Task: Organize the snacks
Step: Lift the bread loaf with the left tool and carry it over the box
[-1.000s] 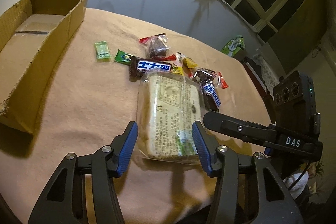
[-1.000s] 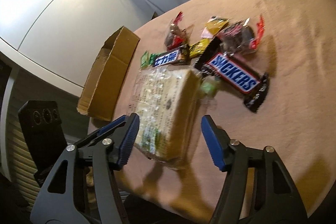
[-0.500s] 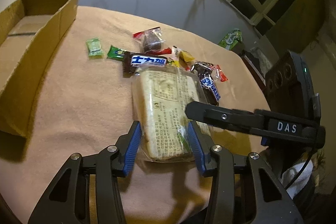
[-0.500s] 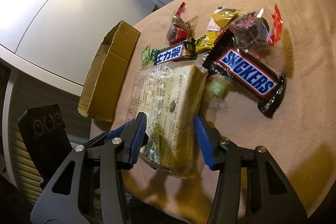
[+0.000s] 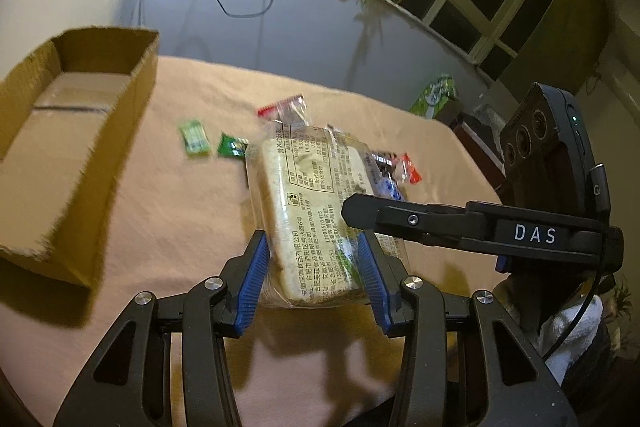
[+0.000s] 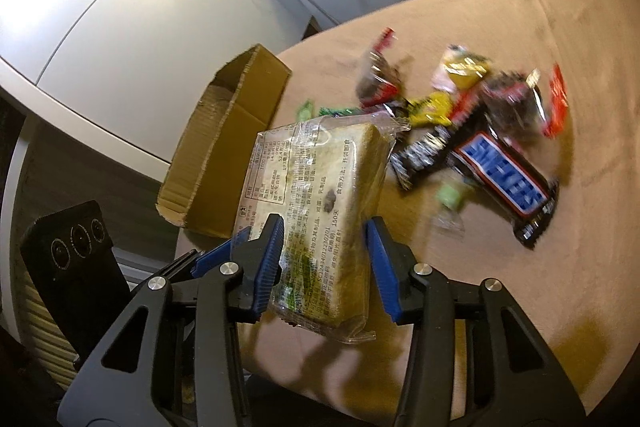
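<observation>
Above the counter (image 5: 168,211), both hand-held grippers are clamping the bread pack (image 5: 316,211).
Left hand-held gripper (image 5: 312,281) and right hand-held gripper (image 6: 326,267) are each pinching the near end of the pack, blue pads (image 6: 269,267) pressing its sides, the pack tilting up off the cloth. Snickers bar (image 6: 500,183) and loose candies (image 6: 460,79) are lying behind it; two green candies (image 5: 194,139) are sitting near the open cardboard box (image 5: 72,155) at left.
</observation>
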Tool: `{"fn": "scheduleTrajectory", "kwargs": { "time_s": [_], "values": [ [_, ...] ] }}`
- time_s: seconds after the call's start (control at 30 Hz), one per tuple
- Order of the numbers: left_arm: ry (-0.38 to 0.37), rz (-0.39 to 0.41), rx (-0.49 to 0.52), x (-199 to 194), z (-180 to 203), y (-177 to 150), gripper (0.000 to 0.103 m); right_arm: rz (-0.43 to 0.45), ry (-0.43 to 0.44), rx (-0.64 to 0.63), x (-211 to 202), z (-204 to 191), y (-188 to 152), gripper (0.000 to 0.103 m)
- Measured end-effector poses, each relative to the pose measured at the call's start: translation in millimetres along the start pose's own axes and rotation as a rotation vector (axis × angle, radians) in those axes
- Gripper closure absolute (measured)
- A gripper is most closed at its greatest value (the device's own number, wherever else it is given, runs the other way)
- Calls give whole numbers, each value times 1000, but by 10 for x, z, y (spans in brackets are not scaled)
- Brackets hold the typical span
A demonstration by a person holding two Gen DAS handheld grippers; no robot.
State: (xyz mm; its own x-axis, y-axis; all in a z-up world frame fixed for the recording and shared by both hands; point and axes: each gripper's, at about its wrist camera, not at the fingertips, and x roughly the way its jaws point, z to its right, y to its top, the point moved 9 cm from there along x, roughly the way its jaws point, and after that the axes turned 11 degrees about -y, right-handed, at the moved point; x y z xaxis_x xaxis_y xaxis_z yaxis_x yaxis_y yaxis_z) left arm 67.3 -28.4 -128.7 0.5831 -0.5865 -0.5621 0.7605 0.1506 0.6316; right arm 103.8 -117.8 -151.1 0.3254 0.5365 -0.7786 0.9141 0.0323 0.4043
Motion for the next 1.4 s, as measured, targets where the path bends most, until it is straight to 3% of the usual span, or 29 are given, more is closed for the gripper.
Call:
{"fn": "scheduleTrajectory", "kwargs": {
  "time_s": [0.67, 1.07, 1.4],
  "values": [
    [126, 178, -48, -833, -681, 417, 60, 14, 91, -193, 408, -1242, 450, 57],
    [205, 219, -126, -1126, -1256, 478, 60, -45, 117, -282, 997, -1876, 549, 57],
    [233, 209, -177, -1121, -1541, 495, 60, -103, 118, -302, 1426, -2056, 592, 57]
  ]
}}
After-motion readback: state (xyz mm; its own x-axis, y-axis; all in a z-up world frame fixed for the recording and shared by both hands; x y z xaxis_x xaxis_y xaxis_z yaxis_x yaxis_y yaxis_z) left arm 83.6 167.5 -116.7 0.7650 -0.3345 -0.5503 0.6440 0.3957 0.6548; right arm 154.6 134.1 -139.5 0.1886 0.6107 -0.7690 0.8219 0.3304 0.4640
